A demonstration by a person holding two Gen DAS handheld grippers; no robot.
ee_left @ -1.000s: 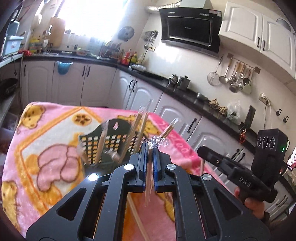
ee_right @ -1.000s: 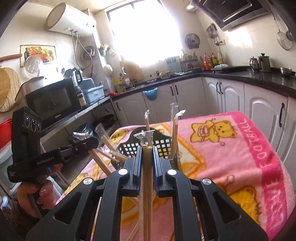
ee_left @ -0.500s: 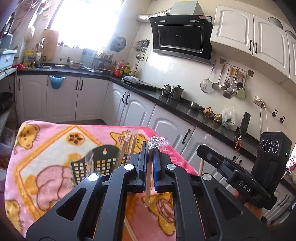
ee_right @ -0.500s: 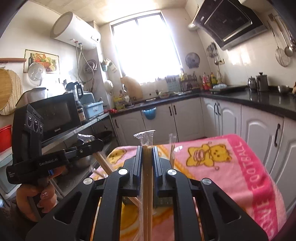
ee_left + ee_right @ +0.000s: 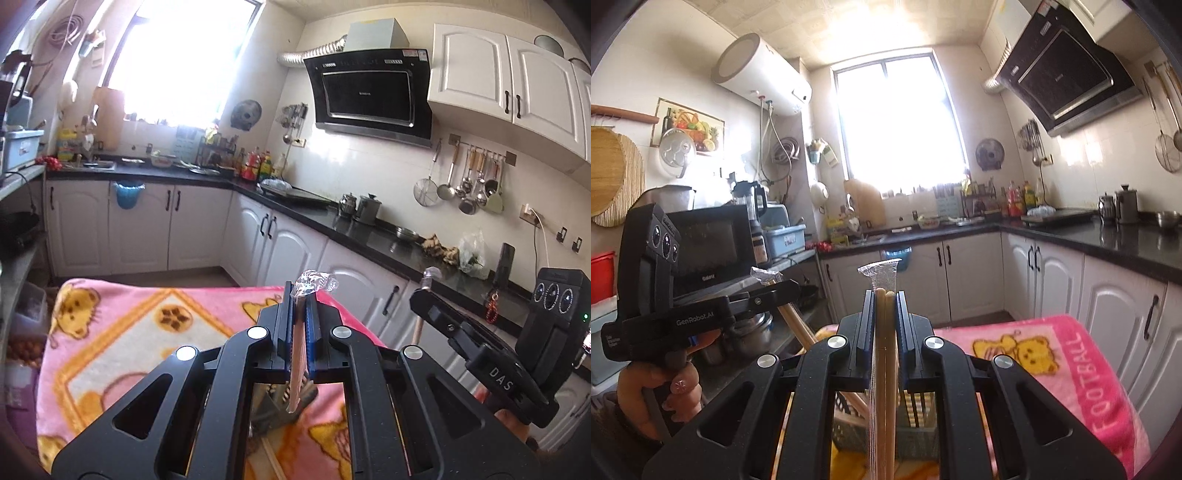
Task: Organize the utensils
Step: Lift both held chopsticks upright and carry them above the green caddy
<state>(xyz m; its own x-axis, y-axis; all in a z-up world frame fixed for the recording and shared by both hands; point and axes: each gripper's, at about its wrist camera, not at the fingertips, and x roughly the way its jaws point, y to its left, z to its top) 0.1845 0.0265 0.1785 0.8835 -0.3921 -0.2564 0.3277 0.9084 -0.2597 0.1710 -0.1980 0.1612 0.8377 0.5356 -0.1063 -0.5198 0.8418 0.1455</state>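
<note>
Below both pairs of tongs lies a pink blanket (image 5: 122, 332) with bear prints, and on it, under the fingers, stands a dark slotted utensil basket (image 5: 916, 424), seen only in part through the frames. Ahead run white cabinets (image 5: 199, 225) under a black countertop (image 5: 369, 232); a range hood (image 5: 369, 96) hangs above, ladles and strainers (image 5: 465, 184) hang on a wall rail, and a microwave (image 5: 713, 243) sits to the left in the right wrist view. Nothing stands between the tongs and the basket.

The left gripper (image 5: 300, 295) is pressed together on wrapped chopsticks (image 5: 295, 369), clear wrapper crumpled at the tip. The right gripper (image 5: 885, 295) pinches its own wrapped pair of chopsticks (image 5: 886, 369), upright between the pads. Each gripper shows in the other's view, held in a hand (image 5: 661, 384), sticks slanting down toward the basket.
</note>
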